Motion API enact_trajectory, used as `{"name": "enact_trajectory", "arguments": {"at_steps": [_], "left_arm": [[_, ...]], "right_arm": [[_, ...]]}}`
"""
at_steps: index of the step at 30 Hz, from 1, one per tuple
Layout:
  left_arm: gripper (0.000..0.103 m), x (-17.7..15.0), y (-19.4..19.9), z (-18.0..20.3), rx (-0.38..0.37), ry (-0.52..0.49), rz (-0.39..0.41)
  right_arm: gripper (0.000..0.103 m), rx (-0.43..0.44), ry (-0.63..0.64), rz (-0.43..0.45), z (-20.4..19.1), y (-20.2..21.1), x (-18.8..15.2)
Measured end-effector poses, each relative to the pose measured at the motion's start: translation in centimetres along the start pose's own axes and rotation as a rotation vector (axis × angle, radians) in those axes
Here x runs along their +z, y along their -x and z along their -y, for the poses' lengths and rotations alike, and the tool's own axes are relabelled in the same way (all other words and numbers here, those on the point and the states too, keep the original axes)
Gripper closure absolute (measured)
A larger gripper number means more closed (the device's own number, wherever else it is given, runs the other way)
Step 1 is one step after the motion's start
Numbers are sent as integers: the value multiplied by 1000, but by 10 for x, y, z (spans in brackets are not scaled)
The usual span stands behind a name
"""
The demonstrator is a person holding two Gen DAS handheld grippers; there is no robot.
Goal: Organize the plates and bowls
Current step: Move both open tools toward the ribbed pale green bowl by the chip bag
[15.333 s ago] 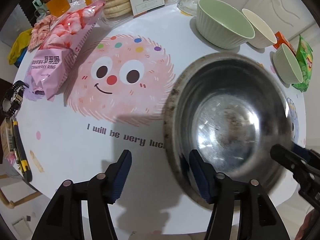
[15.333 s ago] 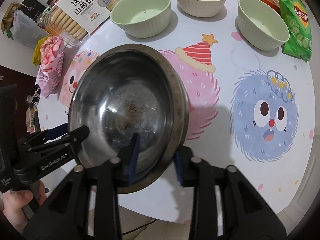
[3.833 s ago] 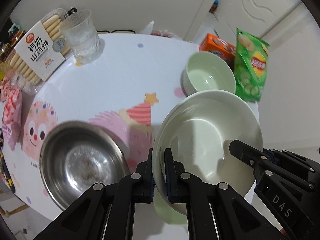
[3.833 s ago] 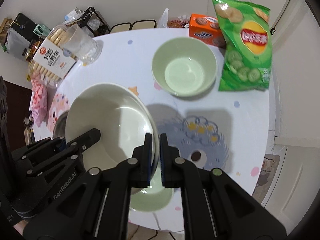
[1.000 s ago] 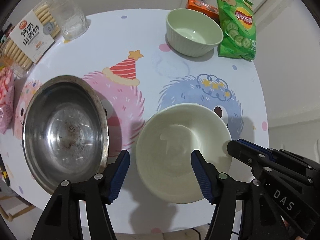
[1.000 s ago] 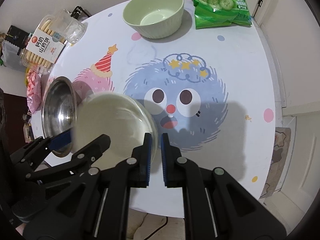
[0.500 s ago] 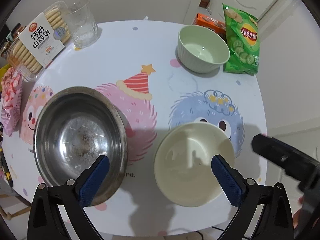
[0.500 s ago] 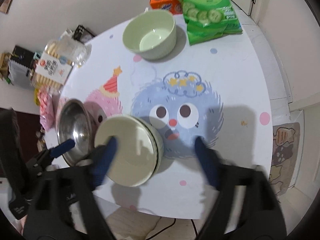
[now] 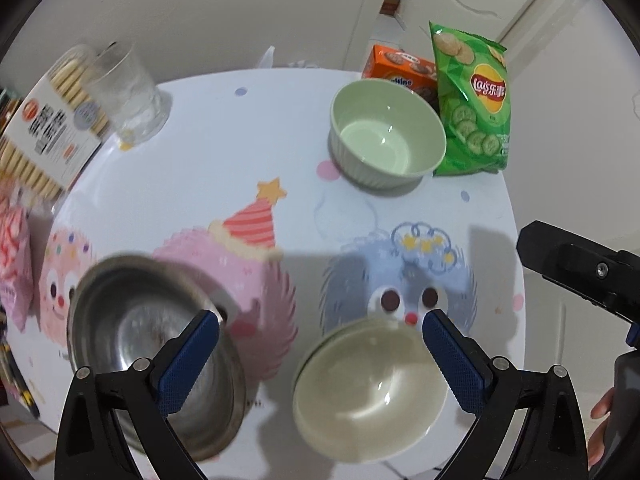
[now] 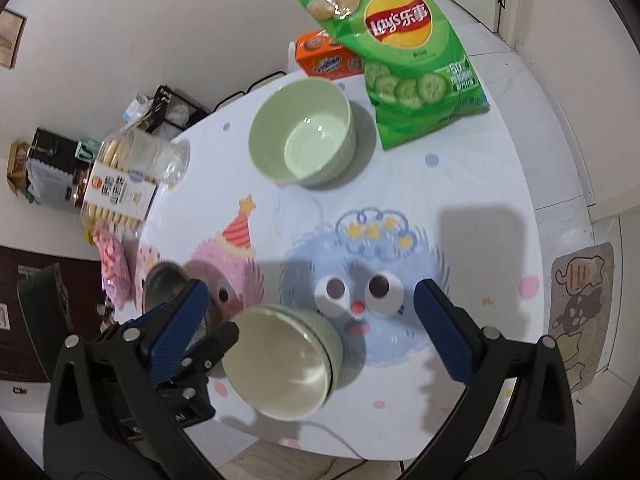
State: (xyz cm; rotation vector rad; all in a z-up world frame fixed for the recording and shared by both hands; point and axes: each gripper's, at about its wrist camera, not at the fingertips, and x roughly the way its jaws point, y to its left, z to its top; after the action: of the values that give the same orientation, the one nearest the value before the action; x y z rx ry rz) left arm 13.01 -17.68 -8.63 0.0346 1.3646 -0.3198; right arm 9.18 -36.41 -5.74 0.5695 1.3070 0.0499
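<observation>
Cream bowl [image 9: 370,390] nested in a green one at the table's [image 9: 224,168] near edge, steel bowl [image 9: 154,354] beside it, second green bowl [image 9: 386,134] near far edge, left gripper [image 9: 320,354] spread wide and empty, right gripper [image 10: 310,330] just opened wide, holding nothing.

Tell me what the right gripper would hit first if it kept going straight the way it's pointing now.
Probably the table, at the blue fuzzy monster print. The right gripper is open and empty; the stacked cream bowl sits slightly left of center, though depth is unclear.
</observation>
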Motion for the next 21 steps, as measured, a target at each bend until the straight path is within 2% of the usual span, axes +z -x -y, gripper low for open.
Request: {"name": "enact_trajectory", "arguments": {"at_steps": [11, 19, 21], "left_arm": [[0, 70, -32, 2, 5, -60, -27], [0, 115, -60, 8, 12, -94, -76], [0, 123, -69, 9, 7, -85, -111]], "right_arm": [[1, -55, -102, 6, 12, -27, 50], [1, -14, -227, -13, 24, -54, 75], [1, -4, -258, -21, 28, -60, 80]]}}
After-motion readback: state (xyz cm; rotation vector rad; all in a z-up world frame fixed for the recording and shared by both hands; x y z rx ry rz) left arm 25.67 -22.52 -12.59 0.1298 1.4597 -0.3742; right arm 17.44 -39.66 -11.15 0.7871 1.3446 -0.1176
